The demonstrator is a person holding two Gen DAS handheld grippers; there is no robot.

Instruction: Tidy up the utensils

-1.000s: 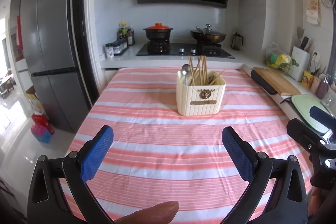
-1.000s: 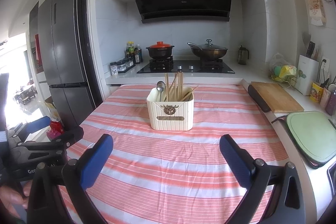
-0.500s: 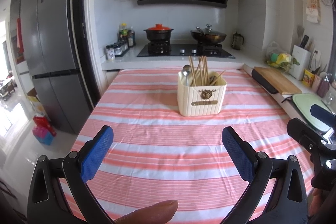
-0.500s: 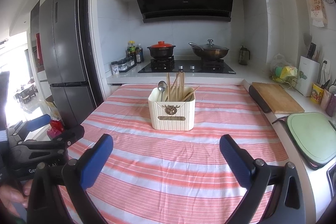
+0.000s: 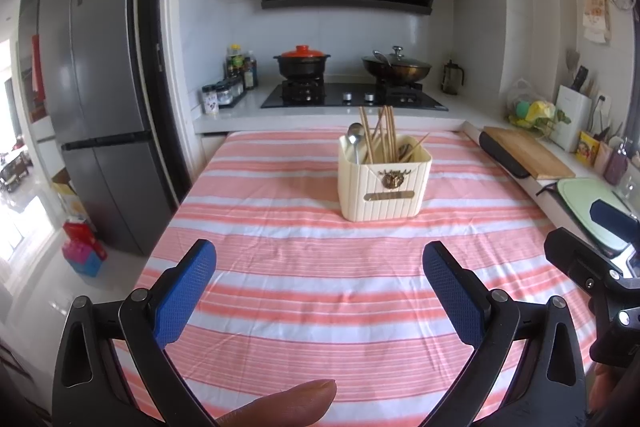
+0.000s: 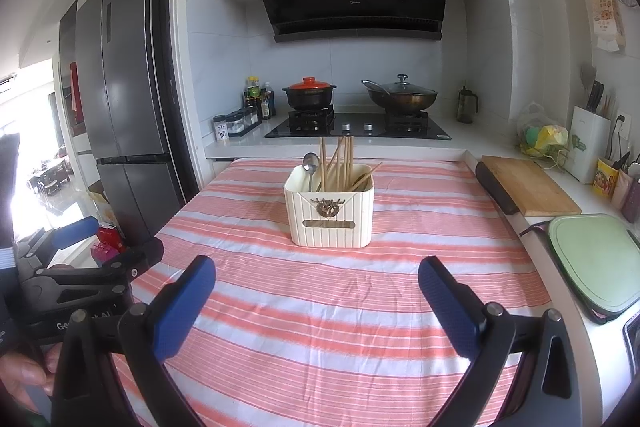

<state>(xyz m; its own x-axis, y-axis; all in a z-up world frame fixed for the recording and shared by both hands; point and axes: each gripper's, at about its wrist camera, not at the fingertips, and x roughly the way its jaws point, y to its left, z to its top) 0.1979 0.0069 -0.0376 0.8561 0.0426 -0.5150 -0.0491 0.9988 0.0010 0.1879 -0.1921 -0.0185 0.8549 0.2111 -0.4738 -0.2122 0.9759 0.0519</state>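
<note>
Hovering side by side above the near part of the striped tablecloth [image 5: 280,267], the left gripper [image 5: 319,279] and the right gripper [image 6: 317,291] both have their blue pads spread wide with nothing between them, which suits tools kept clear of the work rather than closing on anything. Straight ahead of the right gripper, and ahead and a little to the right of the left one, the cream ribbed utensil holder [image 6: 330,215] stands upright, well beyond either set of fingertips. Inside it a metal spoon [image 6: 311,167] leans at the left, bowl up, and a bundle of wooden chopsticks [image 6: 338,163] stands beside it, some upright and a few slanting toward the right rim. No loose utensil shows on the cloth between the grippers and the holder, so the utensils in view already sit gathered in the holder. Whether more lies deeper inside it cannot be told.
</note>
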